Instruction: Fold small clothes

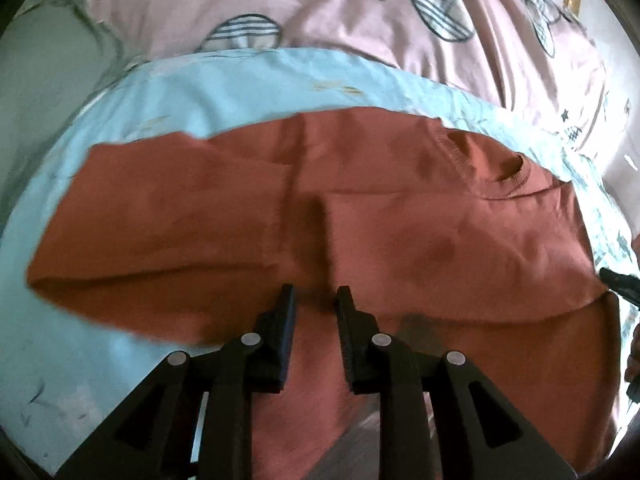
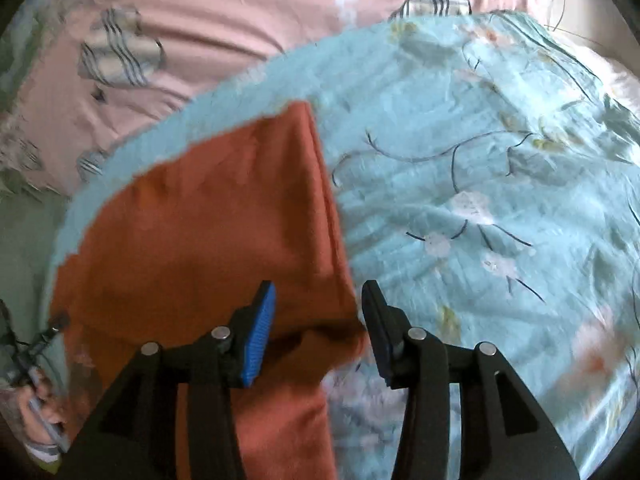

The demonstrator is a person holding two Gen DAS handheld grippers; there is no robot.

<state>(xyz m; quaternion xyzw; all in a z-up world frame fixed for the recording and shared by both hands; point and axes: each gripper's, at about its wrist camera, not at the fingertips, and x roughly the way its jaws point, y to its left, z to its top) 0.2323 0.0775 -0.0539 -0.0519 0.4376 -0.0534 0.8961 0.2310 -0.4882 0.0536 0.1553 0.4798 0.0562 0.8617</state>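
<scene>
Left wrist view: rust shirt lies crosswise, collar right; both tools gape, empty.

Close wrist views sharing rust shirt

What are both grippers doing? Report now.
Left gripper: open, holding nothing, over the rust-orange shirt.
Right gripper: open, holding nothing, straddling the shirt's edge above the floral blue quilt.

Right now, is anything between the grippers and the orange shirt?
Nothing visible is. The left gripper hangs open right over the orange shirt, and the right gripper is open at the shirt's edge on the blue blanket.
</scene>
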